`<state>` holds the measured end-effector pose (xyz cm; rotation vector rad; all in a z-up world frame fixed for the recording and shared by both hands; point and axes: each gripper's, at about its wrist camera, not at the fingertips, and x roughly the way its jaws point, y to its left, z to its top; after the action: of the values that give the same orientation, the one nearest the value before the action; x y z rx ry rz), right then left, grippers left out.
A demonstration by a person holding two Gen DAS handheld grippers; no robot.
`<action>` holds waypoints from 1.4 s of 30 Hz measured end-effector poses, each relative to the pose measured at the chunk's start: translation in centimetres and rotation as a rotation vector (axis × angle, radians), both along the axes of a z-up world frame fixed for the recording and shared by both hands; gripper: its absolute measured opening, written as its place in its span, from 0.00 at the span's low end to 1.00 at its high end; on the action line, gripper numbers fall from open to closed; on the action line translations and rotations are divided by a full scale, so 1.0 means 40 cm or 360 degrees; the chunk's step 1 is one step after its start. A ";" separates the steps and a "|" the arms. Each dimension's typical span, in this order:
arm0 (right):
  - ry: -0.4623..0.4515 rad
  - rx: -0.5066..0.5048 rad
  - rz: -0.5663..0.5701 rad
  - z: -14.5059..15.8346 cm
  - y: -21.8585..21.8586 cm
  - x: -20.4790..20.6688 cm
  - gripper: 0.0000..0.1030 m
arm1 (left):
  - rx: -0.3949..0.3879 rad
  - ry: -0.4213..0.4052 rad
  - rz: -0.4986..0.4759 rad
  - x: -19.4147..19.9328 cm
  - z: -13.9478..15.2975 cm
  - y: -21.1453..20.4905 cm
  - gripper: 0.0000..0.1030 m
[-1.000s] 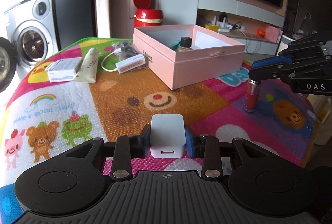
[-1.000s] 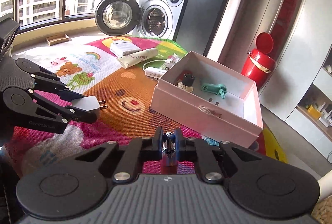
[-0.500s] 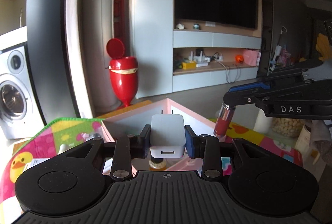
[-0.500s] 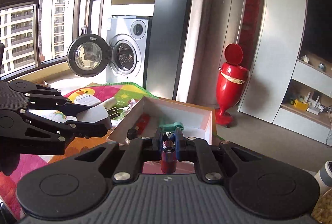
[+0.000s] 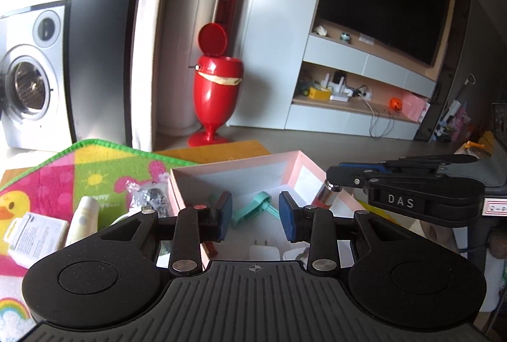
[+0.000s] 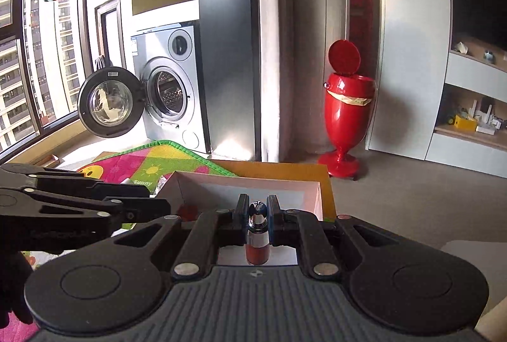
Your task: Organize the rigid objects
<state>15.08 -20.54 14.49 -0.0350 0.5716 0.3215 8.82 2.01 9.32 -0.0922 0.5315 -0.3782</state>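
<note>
Two grippers over one pink box (image 5: 286, 166), seen from both wrist cameras. Far left in the left wrist view: a white carton (image 5: 33, 236) and a cream tube (image 5: 83, 220) lying on the colourful play mat (image 5: 95, 164), with a crinkled foil packet (image 5: 149, 199) just beside the box's left wall. Next, the left gripper (image 5: 255, 217), blue pads spread wide apart with nothing between them, hanging above the box interior. Directly below that gap, on the box floor: a white charger (image 5: 264, 252), prongs pointing away from the camera. Slightly farther in, a teal plastic piece (image 5: 253, 209) lying flat, also inside the box. Toward the right, the right gripper (image 5: 332, 180) reaching in over the box's right wall, clamped on the silver cap of a red lipstick tube (image 5: 324, 196) that hangs down just inside that wall. Same grip confirmed in the right wrist view: right gripper (image 6: 258, 217) closed narrow on the lipstick tube (image 6: 257, 242), silver cap up, red body down, above the box (image 6: 312, 199). Behind, on the floor: a washing machine (image 6: 168, 88) with its door open and a red pedal bin (image 6: 347, 107) with its lid up.
</note>
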 end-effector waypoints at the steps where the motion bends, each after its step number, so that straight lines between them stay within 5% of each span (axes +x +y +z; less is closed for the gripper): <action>1: 0.0021 -0.0012 -0.0008 -0.015 0.001 0.008 0.11 | -0.0016 -0.0011 0.0010 -0.026 -0.001 0.015 0.35; 8: 0.0121 -0.0050 -0.0040 -0.086 -0.001 0.018 0.11 | -0.0110 0.0095 0.0131 -0.155 -0.072 0.126 0.35; 16: 0.0148 0.0037 -0.0032 -0.024 0.016 0.003 0.21 | -0.0090 0.0176 0.0333 -0.213 -0.142 0.235 0.34; 21: 0.0095 0.0022 0.0104 0.048 0.136 -0.027 0.40 | -0.0093 0.0220 0.0410 -0.235 -0.178 0.288 0.34; 24: 0.0200 0.0002 0.0205 0.060 0.239 -0.011 0.44 | -0.0085 0.0229 0.0453 -0.258 -0.198 0.316 0.34; 27: 0.0320 -0.0025 0.0321 0.044 0.353 0.020 0.44 | -0.0125 0.0232 0.0478 -0.282 -0.207 0.346 0.34; 31: 0.0445 -0.0259 0.0415 -0.017 0.498 0.056 0.53 | -0.0159 0.0218 0.0491 -0.313 -0.205 0.380 0.34; 36: 0.0461 -0.0514 0.0386 -0.108 0.596 0.076 0.52 | -0.0191 0.0204 0.0541 -0.337 -0.206 0.422 0.34; 42: 0.0505 -0.0277 0.0431 -0.112 0.589 0.070 0.52 | -0.0224 0.0184 0.0630 -0.330 -0.200 0.463 0.34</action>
<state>17.89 3.03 9.99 -0.2340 0.9116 0.5451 -4.39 20.51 1.32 -0.3509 0.5855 -0.0224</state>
